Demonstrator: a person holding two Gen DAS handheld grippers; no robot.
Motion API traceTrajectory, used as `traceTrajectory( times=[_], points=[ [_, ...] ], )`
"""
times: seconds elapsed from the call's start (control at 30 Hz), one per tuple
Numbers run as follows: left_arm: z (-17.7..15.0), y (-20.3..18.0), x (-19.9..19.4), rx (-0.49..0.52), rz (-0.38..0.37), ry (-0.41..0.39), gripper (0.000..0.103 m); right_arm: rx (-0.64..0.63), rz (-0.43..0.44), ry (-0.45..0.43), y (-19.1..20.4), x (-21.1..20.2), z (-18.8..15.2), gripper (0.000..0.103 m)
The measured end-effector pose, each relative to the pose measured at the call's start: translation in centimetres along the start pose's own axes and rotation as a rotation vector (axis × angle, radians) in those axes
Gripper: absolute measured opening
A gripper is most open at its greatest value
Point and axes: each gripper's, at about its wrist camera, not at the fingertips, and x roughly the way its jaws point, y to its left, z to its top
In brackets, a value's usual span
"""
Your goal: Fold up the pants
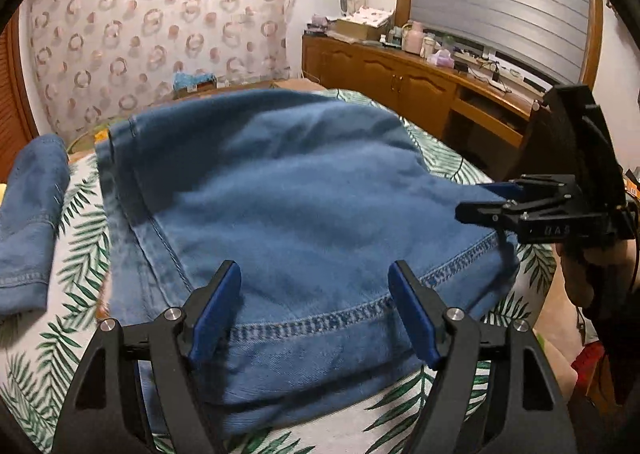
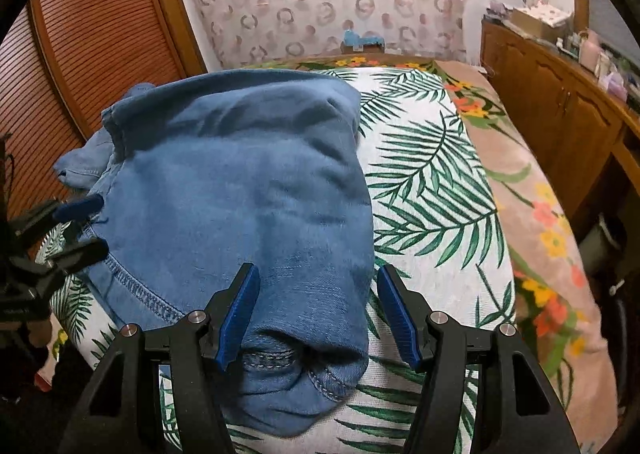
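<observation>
Blue denim pants (image 1: 288,190) lie folded in a thick bundle on a white palm-leaf cloth (image 1: 76,254) spread over a bed. My left gripper (image 1: 316,270) is open just above the stitched hem (image 1: 320,322) at the near edge, and its pads touch nothing. In the right wrist view the pants (image 2: 240,190) fill the middle. My right gripper (image 2: 318,270) stands open over their rolled near corner (image 2: 304,370), the fabric lying under the gap. The right gripper (image 1: 480,200) sits at the bundle's right edge and the left gripper (image 2: 94,224) at its left edge.
Another piece of denim (image 1: 32,214) lies left of the bundle. A wooden cabinet (image 1: 400,78) with clutter on top runs along the right wall. A louvered wooden door (image 2: 92,34) stands on the left. A pink floral blanket (image 2: 536,182) covers the bed beyond the leaf cloth (image 2: 432,174).
</observation>
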Motion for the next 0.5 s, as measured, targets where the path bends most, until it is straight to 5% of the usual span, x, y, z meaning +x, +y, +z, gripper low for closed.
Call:
traceTrajectory(
  times=[0.27,0.5],
  points=[
    [-0.69,-0.48,0.75,0.011,0.01,0.027,0.077,0.025,0.032,0.012,-0.11,0.57,-0.33,0.063],
    [-0.66,-0.49,0.7,0.003,0.001,0.025,0.077,0.025,0.11,0.016,0.71,0.41,-0.55,0.026]
  ],
)
